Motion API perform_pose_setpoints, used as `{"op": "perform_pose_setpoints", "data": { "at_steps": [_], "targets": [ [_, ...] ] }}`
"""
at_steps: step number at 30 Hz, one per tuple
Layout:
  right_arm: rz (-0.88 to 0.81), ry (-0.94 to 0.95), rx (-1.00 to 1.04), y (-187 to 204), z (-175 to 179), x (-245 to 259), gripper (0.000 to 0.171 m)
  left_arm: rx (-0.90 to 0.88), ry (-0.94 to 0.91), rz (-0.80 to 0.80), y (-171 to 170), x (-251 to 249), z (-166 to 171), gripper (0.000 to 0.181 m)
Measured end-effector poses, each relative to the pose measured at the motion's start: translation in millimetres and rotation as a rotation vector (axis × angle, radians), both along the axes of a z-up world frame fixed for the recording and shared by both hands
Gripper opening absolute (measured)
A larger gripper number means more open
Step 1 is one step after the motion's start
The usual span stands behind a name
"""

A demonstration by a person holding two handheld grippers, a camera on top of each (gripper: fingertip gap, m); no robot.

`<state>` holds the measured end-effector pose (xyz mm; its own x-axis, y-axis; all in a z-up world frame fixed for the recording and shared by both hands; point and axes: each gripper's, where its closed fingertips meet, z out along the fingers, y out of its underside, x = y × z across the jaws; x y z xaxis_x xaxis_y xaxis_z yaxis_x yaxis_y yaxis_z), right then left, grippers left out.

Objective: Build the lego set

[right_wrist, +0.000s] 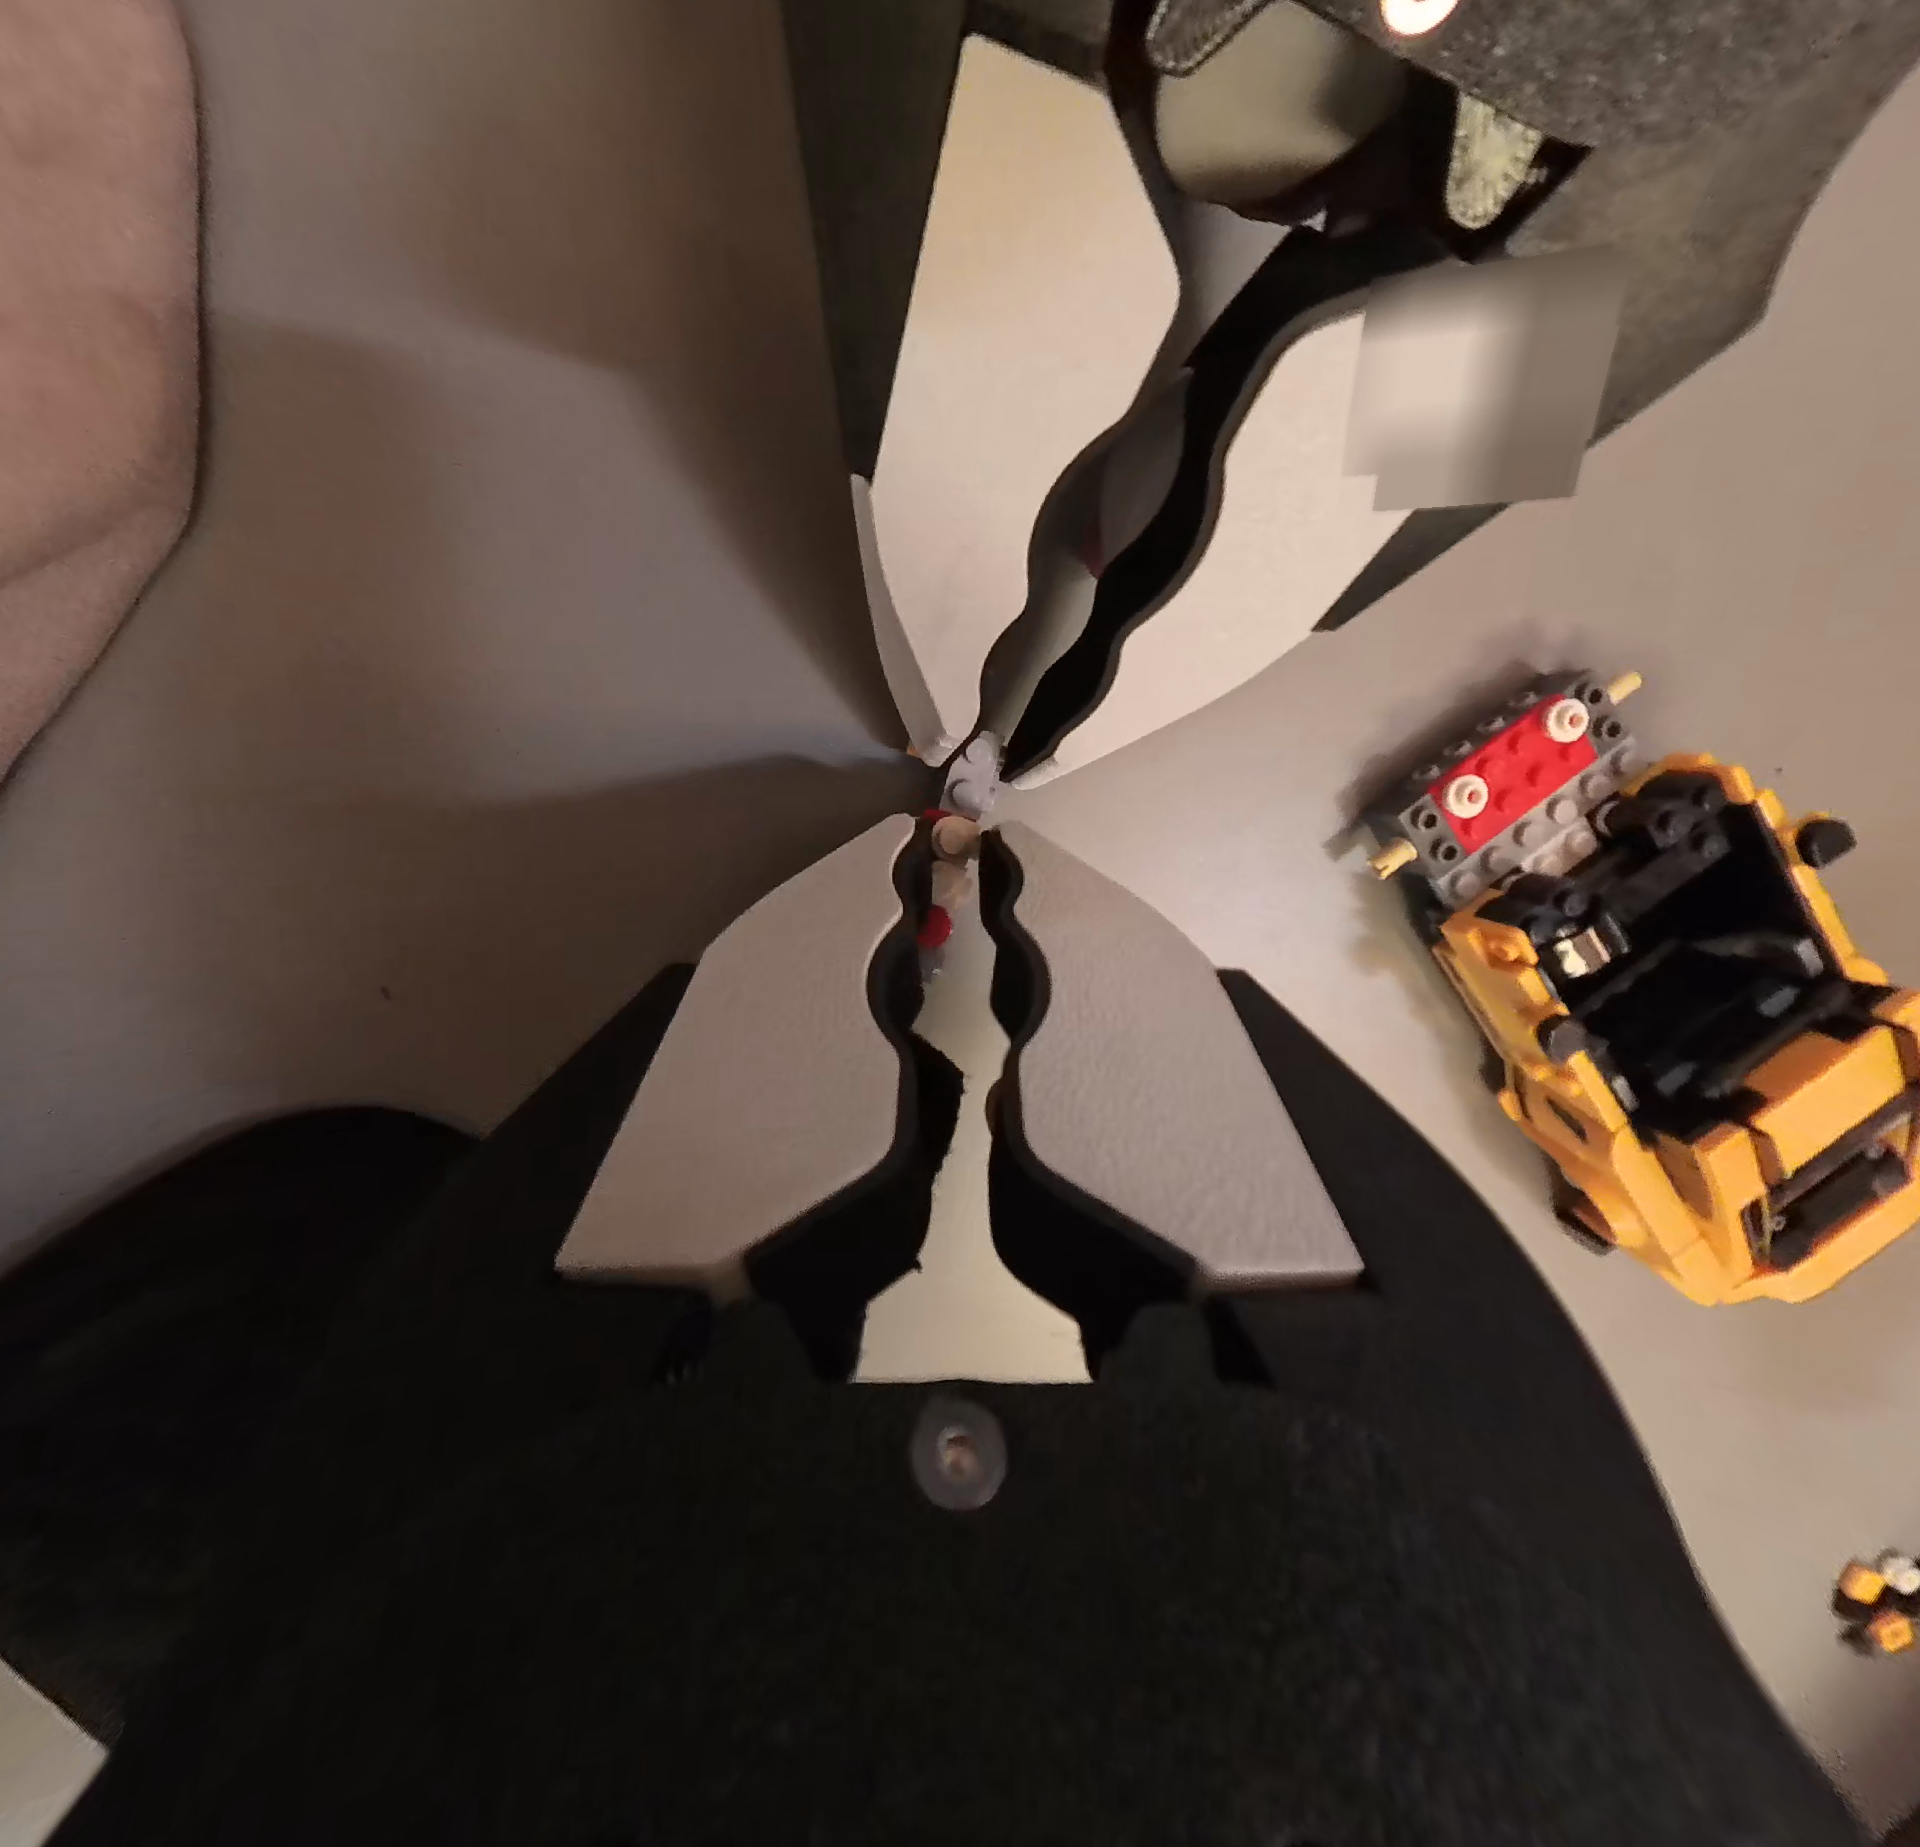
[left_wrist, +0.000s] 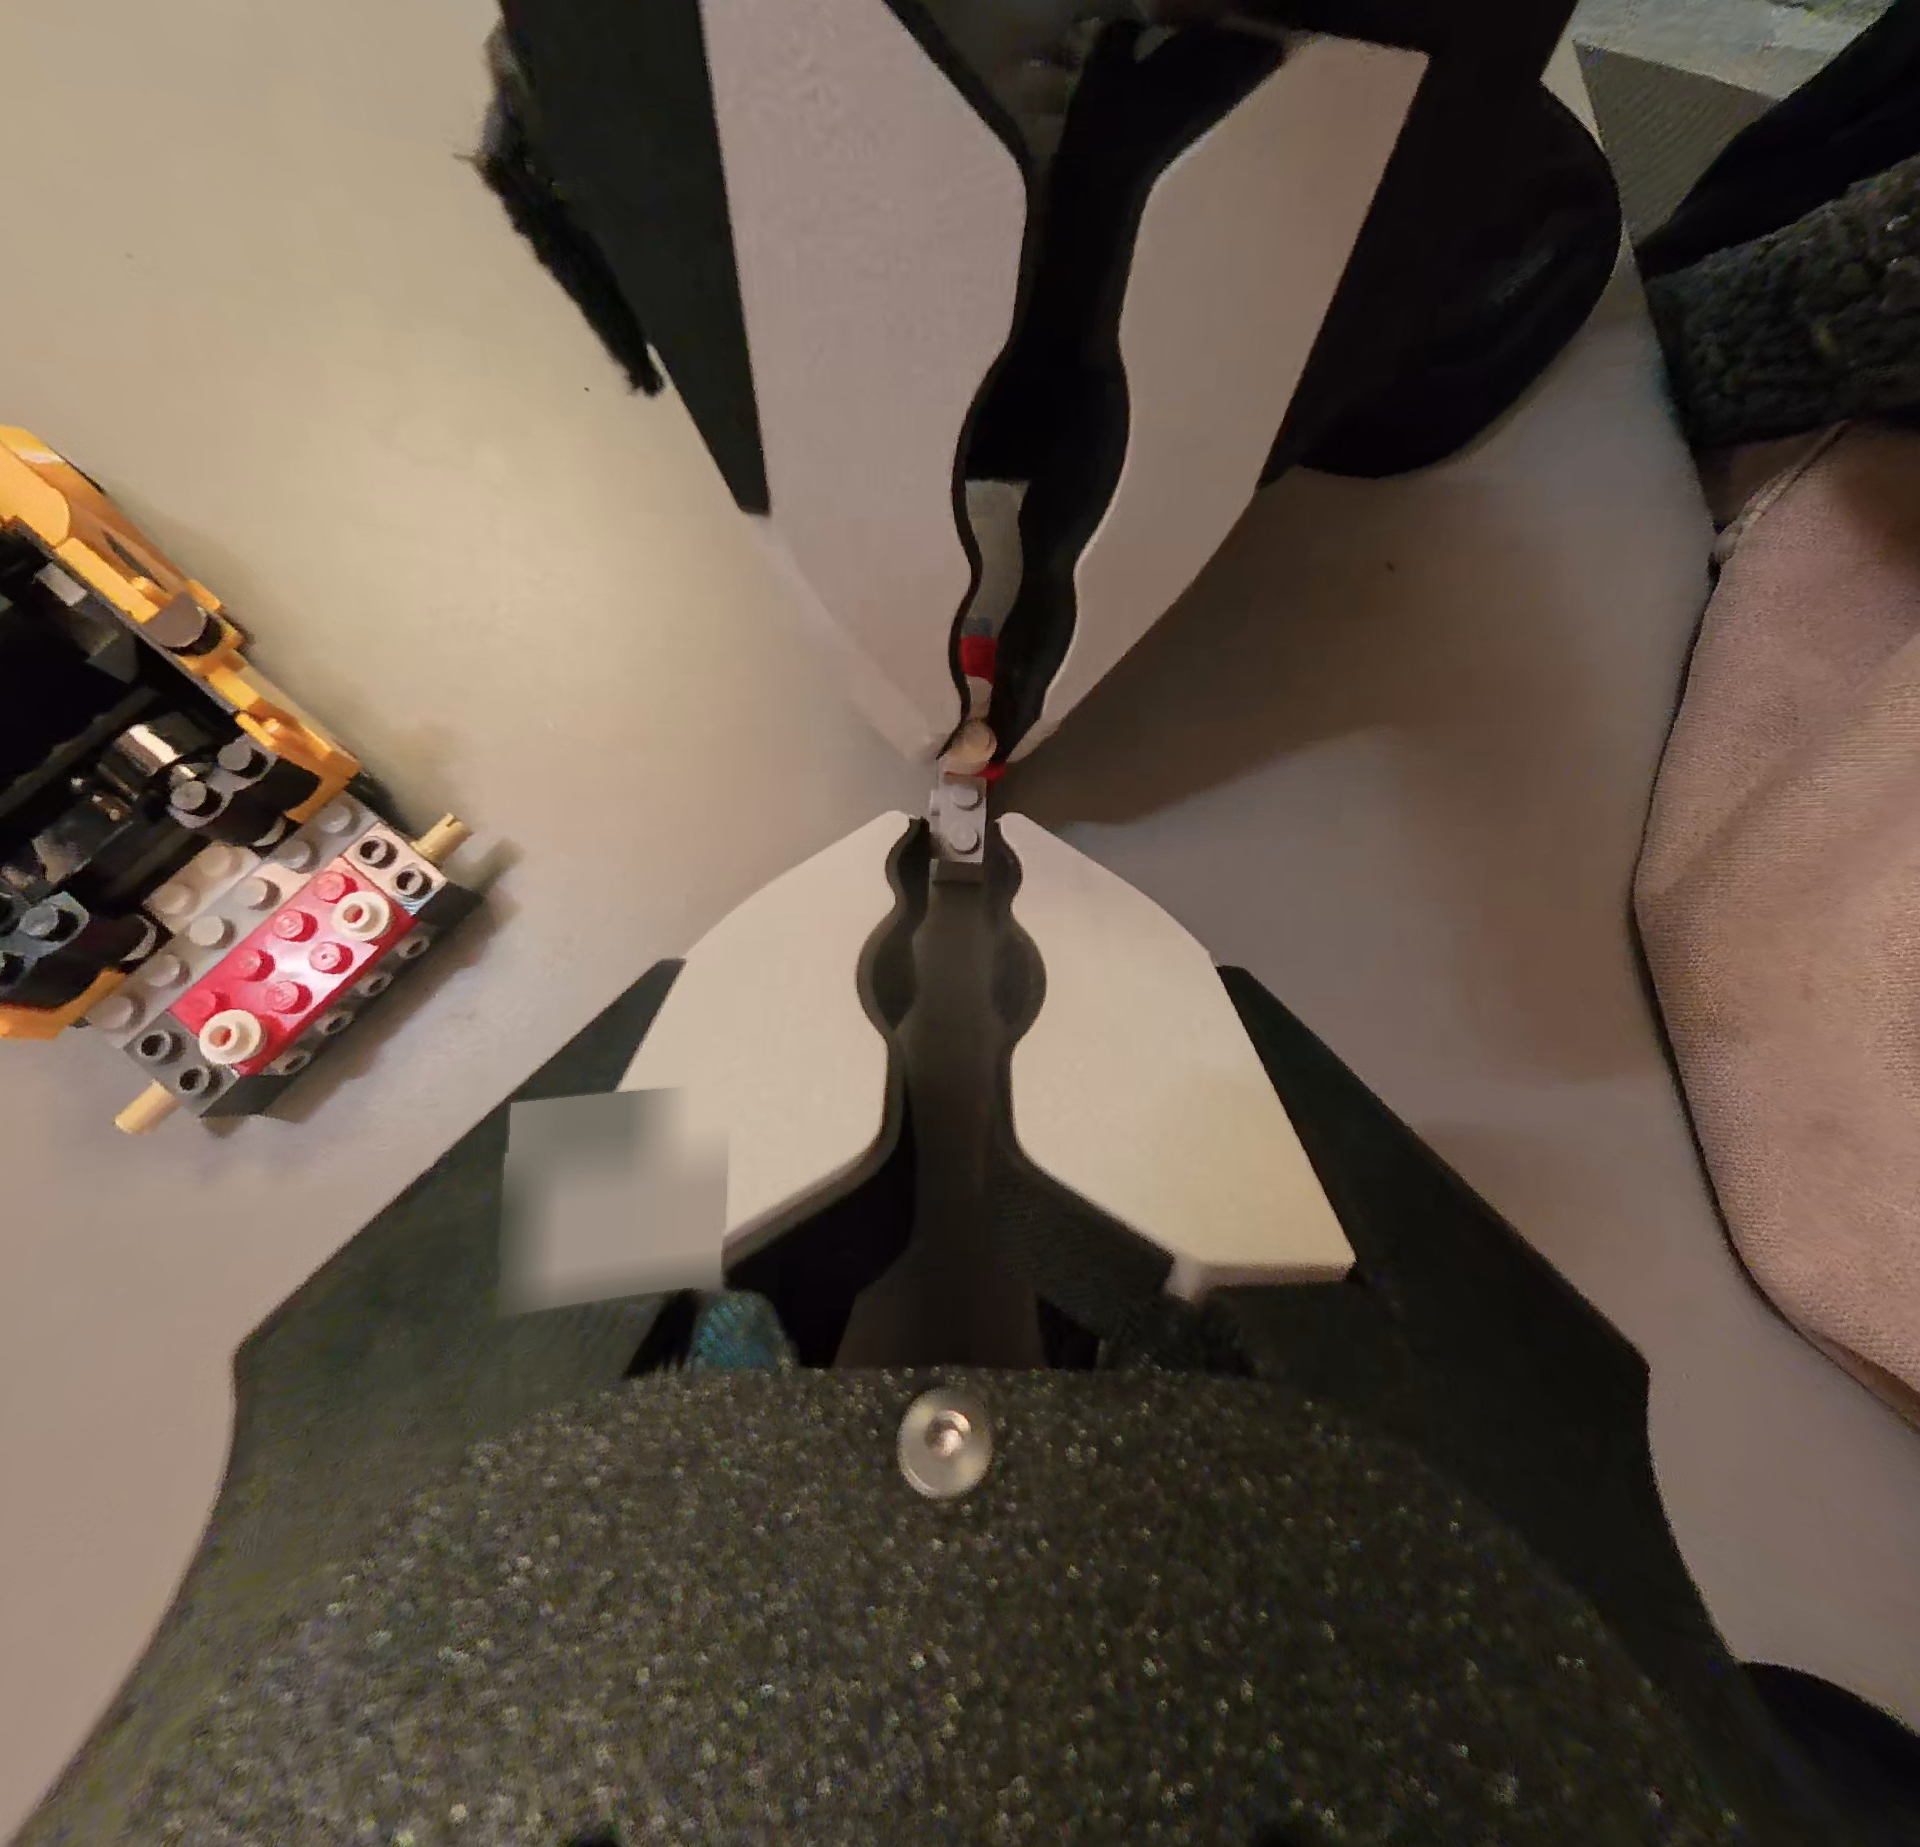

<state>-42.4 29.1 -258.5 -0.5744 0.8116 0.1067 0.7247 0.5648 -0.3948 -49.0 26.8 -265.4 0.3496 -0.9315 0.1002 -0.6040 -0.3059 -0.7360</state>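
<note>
- Yellow lego car (left_wrist: 156, 841) sits on the counter (left_wrist: 416, 447), left of the tools, rear studs exposed.
- Left tool (left_wrist: 958, 841) clenched on grey plate (left_wrist: 958, 823).
- Right tool (right_wrist: 951, 841) clenched on tan-and-red sub-piece (right_wrist: 948, 841), tip to tip.
- Risk: off-axis press pops either part from its pinch.

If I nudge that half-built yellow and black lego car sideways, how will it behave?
The half-built yellow and black lego car shows no wheels, so it would probably slide on the smooth pale table rather than roll. Its low, broad body seems unlikely to tip. The small round cream studs might pop off.
</note>
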Motion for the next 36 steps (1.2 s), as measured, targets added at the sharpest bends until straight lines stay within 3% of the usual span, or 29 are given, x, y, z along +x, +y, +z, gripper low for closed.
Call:
{"op": "perform_pose_setpoints", "data": {
  "at_steps": [8, 12, 20, 27, 36],
  "targets": [
    [0.150, -0.041, -0.024, -2, 0, 0, 0.008, -0.008, -0.005, -0.022, -2, 1, 0, 0.010],
    [0.120, -0.059, -0.026, -3, 0, 0, 0.008, -0.009, -0.006, -0.018, -2, 0, 0, 0.010],
    [-0.120, 0.000, -0.099, 1, 10, 5, 0.018, 0.005, 0.001, -0.014, -2, 0, 0, 0.010],
    [-0.239, 0.016, -0.127, -1, -2, 7, 0.011, 0.015, 0.004, -0.014, -2, 0, 0, 0.010],
    [-0.114, 0.009, -0.091, -2, -2, 8, 0.010, 0.003, 0.000, -0.016, -2, 0, 0, 0.010]
  ]
}}
